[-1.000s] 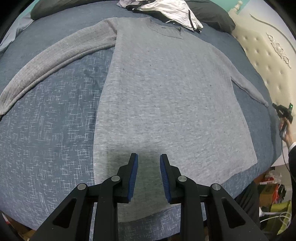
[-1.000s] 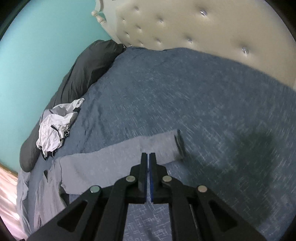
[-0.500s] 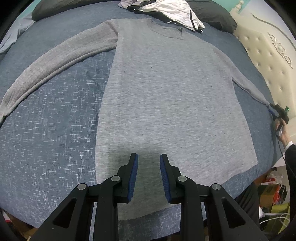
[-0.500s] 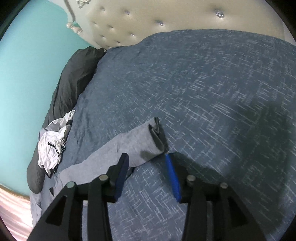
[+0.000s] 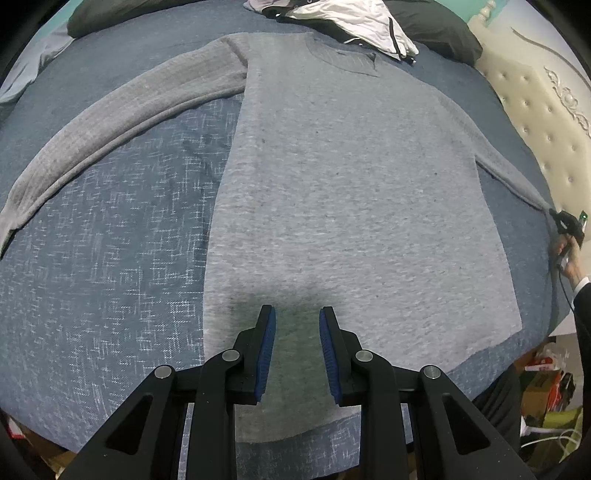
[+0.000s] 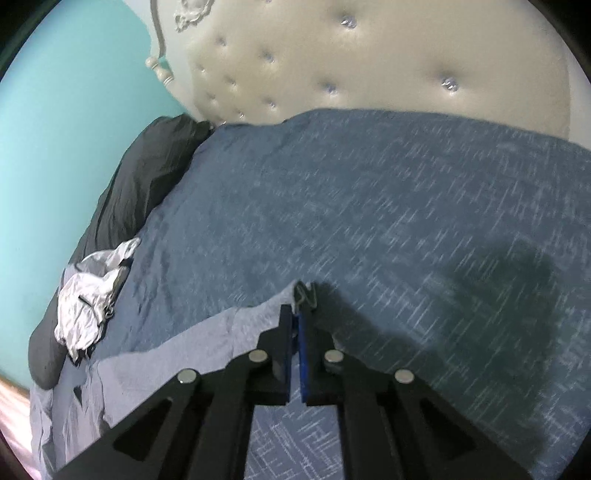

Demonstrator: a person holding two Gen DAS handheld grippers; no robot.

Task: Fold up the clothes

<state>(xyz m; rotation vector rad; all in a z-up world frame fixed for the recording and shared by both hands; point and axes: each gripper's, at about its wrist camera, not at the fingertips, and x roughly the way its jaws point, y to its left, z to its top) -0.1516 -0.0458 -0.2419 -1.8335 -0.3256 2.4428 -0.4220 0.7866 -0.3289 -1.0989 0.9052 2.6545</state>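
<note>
A grey long-sleeved sweater lies spread flat on the blue bedspread, neck away from me. My left gripper is open and empty, hovering over the sweater's hem. My right gripper is shut on the cuff of the sweater's right sleeve and lifts it off the bed. That gripper also shows in the left wrist view at the far right, at the sleeve's end. The left sleeve lies stretched out to the left.
A crumpled white and black garment lies beyond the sweater's neck, against dark pillows. A cream tufted headboard and a teal wall border the bed. Clutter lies on the floor past the bed's near right corner.
My right gripper opened around the sleeve cuff, then closed on it and raised it. My left gripper has stayed open over the hem, barely moving.
</note>
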